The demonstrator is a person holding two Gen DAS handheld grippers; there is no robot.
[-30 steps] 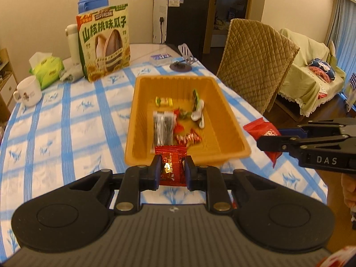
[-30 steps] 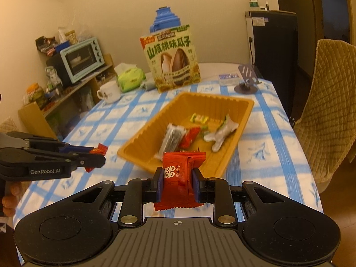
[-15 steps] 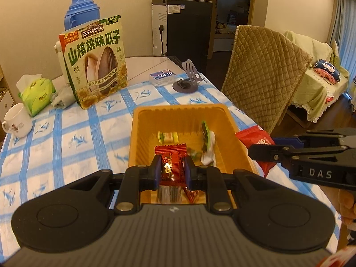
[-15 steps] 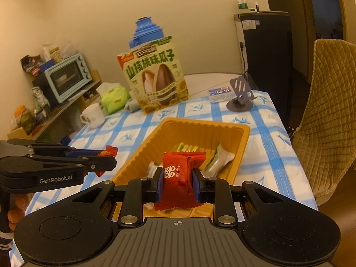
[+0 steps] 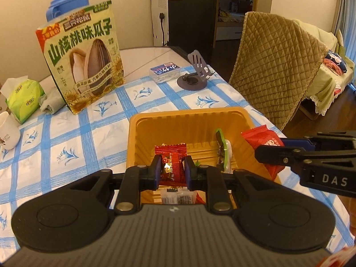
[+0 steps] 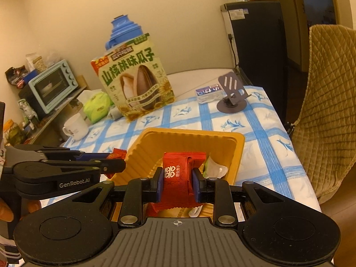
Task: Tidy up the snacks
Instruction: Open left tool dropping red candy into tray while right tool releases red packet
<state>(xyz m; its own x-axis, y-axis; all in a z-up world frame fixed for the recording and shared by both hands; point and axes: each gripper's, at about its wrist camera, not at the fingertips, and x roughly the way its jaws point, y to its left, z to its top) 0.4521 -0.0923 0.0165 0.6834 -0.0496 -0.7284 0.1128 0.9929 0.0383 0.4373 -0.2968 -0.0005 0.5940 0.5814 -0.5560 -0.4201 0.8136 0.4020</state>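
Note:
My left gripper point(image 5: 170, 166) is shut on a small dark red snack packet point(image 5: 171, 162) and holds it above the orange tray point(image 5: 189, 115). My right gripper point(image 6: 178, 183) is shut on a bright red snack packet point(image 6: 180, 178), also above the tray point(image 6: 191, 133). The right gripper with its red packet point(image 5: 262, 142) shows at the right of the left wrist view. The left gripper point(image 6: 115, 166) shows at the left of the right wrist view. Several wrapped snacks lie in the tray, among them a green and white one point(image 5: 224, 153).
A large sunflower-seed bag point(image 5: 82, 55) stands behind the tray, before a blue jug point(image 5: 66, 2). A tissue pack point(image 5: 22, 98), white mug point(image 5: 6, 131), phone stand point(image 5: 195, 73) and small box point(image 5: 165, 71) are on the checked tablecloth. A quilted chair point(image 5: 273, 66) stands right.
Both grippers have moved forward from the tray's near edge to above its middle, each still holding its packet.

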